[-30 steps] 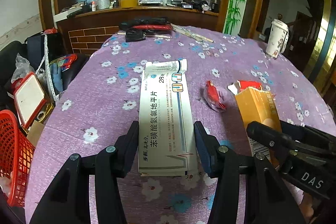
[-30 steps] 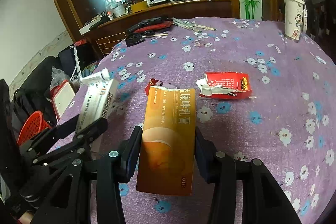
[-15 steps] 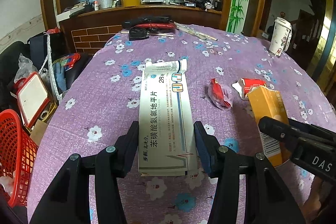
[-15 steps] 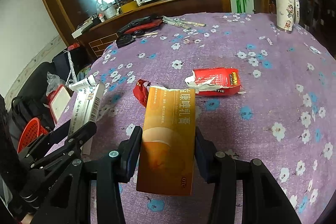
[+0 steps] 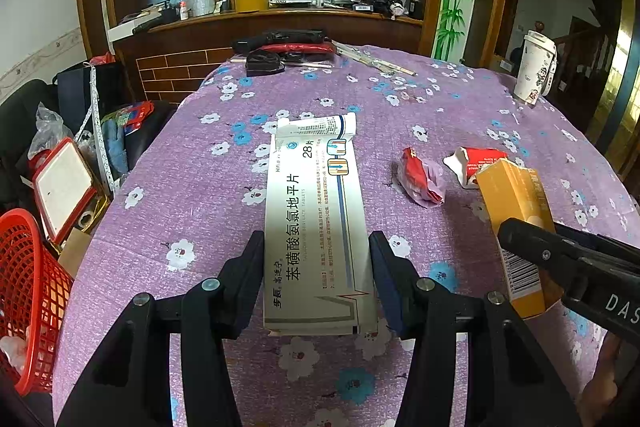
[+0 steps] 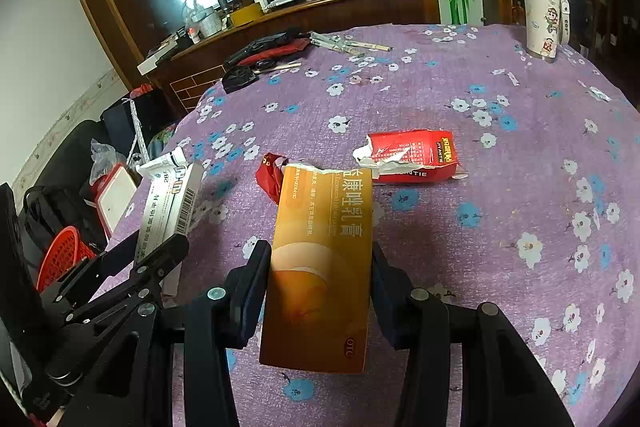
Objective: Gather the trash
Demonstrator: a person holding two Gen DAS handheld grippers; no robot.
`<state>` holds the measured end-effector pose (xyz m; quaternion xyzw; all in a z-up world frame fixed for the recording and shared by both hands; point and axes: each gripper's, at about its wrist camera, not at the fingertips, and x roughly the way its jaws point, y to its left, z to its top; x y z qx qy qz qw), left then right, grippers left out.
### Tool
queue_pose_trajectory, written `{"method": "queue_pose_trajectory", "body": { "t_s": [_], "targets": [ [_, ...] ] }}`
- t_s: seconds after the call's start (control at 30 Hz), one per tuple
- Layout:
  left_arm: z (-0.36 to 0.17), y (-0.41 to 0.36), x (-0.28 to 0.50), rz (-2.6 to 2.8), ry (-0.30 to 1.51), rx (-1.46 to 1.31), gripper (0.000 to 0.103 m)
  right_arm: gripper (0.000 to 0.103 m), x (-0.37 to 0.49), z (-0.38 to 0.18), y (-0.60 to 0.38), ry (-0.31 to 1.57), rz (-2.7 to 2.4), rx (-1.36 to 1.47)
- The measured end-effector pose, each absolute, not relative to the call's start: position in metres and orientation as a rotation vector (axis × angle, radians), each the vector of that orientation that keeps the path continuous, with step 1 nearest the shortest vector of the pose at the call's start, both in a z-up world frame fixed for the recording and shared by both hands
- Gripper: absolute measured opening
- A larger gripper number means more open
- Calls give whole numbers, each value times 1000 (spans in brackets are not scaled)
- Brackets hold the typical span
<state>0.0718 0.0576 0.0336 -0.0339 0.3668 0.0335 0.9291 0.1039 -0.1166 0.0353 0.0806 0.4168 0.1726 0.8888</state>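
Note:
My left gripper is shut on a long white medicine box and holds it above the purple flowered tablecloth. My right gripper is shut on a torn orange medicine box, also held above the cloth; that box shows in the left wrist view. A crumpled red wrapper and a torn red carton lie on the cloth ahead of both grippers. The white box also shows at the left of the right wrist view.
A red mesh basket stands on the floor left of the table, among bags and a red-framed board. A white lidded cup stands at the far right. Dark pouches and chopsticks lie at the far edge.
Both grippers have risen and drawn back with their boxes; the table looks farther off. The grips have not changed.

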Motion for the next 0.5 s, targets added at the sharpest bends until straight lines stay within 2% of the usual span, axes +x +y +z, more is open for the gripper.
{"method": "queue_pose_trajectory", "body": {
  "t_s": [0.5],
  "targets": [
    [34,57,71,65,751,-64,50,51,104,36,-118,861,355,168]
  ]
}}
